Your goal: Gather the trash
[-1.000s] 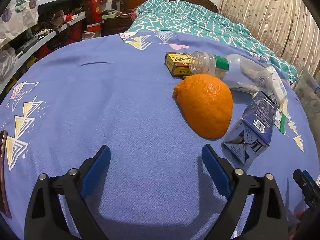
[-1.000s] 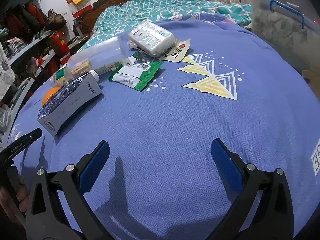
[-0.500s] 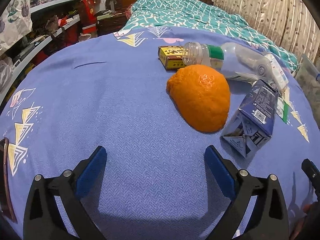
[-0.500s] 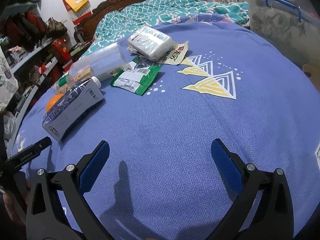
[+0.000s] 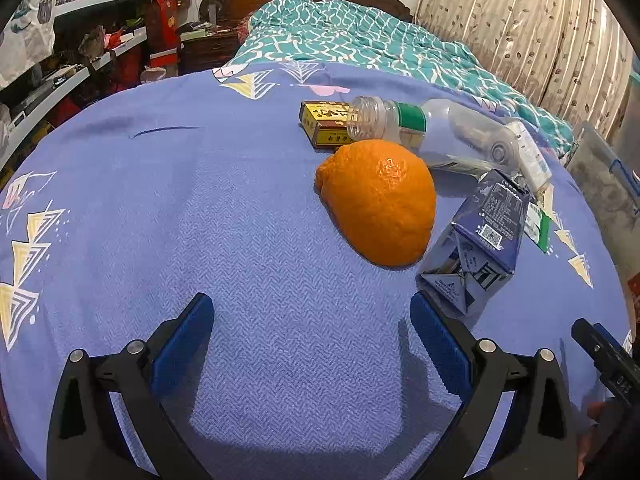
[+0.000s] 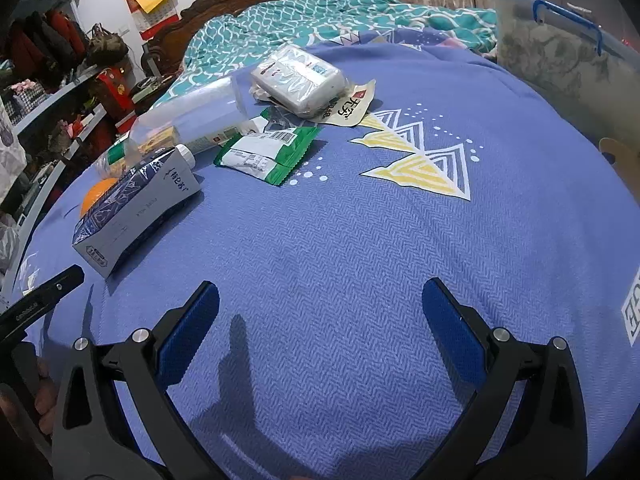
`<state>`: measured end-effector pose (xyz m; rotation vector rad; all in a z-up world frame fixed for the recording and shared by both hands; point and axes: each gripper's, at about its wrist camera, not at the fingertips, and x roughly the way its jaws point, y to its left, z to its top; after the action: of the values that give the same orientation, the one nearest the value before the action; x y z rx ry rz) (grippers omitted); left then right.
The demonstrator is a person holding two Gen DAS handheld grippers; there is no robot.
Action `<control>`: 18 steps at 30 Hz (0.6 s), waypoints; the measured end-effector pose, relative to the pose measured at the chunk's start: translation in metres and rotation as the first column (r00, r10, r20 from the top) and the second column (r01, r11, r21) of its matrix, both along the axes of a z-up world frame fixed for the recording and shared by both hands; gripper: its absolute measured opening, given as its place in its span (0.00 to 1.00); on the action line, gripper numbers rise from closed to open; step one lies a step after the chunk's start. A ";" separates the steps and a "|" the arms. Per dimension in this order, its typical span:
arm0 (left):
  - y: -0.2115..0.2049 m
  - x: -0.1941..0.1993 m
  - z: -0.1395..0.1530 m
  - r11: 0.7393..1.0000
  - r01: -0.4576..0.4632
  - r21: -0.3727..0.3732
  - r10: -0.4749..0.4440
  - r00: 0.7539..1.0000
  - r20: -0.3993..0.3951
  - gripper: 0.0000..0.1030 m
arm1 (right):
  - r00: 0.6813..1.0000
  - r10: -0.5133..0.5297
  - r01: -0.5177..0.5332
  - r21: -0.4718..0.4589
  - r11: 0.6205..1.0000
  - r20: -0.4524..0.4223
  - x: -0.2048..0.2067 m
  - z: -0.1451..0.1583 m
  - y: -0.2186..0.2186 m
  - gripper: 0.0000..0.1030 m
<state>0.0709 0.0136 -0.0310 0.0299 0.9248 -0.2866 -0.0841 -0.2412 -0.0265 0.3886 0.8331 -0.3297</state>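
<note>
1. Trash collection looks barely begun, as I judge it: every item lies loose on the blue patterned bedspread (image 6: 360, 240), and neither gripper carries anything.
2. Left gripper (image 5: 312, 332) hovers over bare cloth on the near side, jaws spread wide and empty. Right gripper (image 6: 320, 316) is likewise released, nothing between its blue pads.
3. In the left wrist view, the round orange fruit peel or fruit (image 5: 378, 200) sits just ahead and to the right of the left gripper; whether it is whole I cannot tell.
4. The dark blue and white gable-top carton (image 5: 478, 240) lies on its side just right of the orange, folded base toward the camera, long axis running from near to far and leaning slightly right. In the right wrist view the same carton (image 6: 136, 216) lies at the left with its capped spout at the far end.
5. The clear plastic bottle with a green label band (image 5: 432, 132) lies flat beyond the orange, open neck pointing left, long axis left to right. A yellow and brown small box (image 5: 326, 128) lies at its mouth.
6. Farther right lie a green and white snack wrapper (image 6: 268, 152), a white plastic-wrapped tissue pack (image 6: 298, 76) and a flat beige sachet (image 6: 352, 108) under the pack's edge.
7. All of these remain to be gathered; a clear storage bin with a blue handle (image 6: 560, 48) stands at the far right, perhaps the destination.
</note>
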 end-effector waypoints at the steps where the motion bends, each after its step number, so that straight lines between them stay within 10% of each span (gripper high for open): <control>1: 0.000 0.000 0.000 1.000 -0.001 0.002 0.001 1.000 0.000 0.92 | 1.000 0.000 0.000 0.001 1.000 0.001 0.000 0.000 0.000 0.97; 18: -0.001 -0.004 0.002 0.999 -0.016 0.030 0.015 1.000 0.020 0.92 | 1.000 -0.002 0.002 0.010 1.000 0.010 -0.001 0.000 -0.001 0.97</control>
<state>0.0669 0.0123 -0.0287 0.0530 0.9095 -0.2580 -0.0850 -0.2417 -0.0264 0.4001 0.8252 -0.3251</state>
